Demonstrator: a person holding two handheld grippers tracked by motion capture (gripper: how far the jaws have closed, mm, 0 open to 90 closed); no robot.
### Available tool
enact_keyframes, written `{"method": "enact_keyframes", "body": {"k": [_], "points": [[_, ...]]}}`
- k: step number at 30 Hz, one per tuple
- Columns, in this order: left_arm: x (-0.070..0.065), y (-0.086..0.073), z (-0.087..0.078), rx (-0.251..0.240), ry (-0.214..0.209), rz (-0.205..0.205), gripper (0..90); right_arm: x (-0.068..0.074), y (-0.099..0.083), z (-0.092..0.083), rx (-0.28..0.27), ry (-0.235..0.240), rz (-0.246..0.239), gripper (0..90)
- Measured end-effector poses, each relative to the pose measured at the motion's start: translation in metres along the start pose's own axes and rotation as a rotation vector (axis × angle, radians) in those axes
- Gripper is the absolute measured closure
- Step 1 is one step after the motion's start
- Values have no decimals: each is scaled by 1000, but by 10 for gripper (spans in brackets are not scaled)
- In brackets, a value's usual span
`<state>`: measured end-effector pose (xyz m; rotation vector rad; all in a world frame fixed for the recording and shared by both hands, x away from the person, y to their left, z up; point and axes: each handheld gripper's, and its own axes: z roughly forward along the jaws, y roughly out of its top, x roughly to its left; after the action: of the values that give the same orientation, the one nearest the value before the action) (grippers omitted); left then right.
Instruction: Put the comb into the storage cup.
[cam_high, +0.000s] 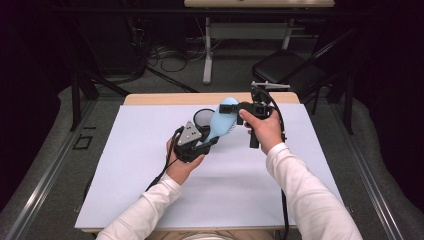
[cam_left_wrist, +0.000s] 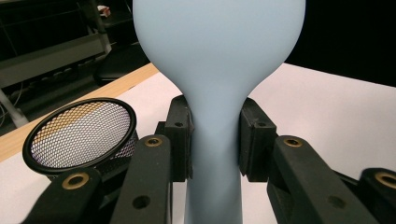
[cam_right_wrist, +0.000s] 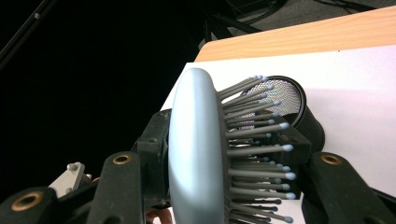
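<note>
Sleeves (cam_high: 150, 210) in white come in from the near edge of the surface (cam_high: 125, 200), each hand carrying tongs. Left tongs (cam_high: 192, 140) pinch the handle of a pale blue brush (cam_high: 222, 120); in the left gripper view both pads press the brush (cam_left_wrist: 217, 140) at its narrow neck. Right tongs (cam_high: 240, 107) close on the head of that brush from the right, one jaw on its smooth back and one among the bristles, as the right gripper view shows on the brush (cam_right_wrist: 196, 149). It hangs above the middle of the surface, tilted up to the far right. Just beyond stands a black mesh cup (cam_high: 202, 116), seen too beside the left tongs (cam_left_wrist: 79, 135) and behind the bristles (cam_right_wrist: 299, 112).
</note>
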<state>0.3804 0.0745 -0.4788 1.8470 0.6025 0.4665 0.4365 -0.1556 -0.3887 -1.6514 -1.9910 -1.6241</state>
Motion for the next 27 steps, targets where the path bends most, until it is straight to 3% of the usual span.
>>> {"method": "enact_keyframes", "body": {"k": [27], "points": [[2,-1,1,-4,-12,-20,677,0,1,1,4,4,20,500]]}}
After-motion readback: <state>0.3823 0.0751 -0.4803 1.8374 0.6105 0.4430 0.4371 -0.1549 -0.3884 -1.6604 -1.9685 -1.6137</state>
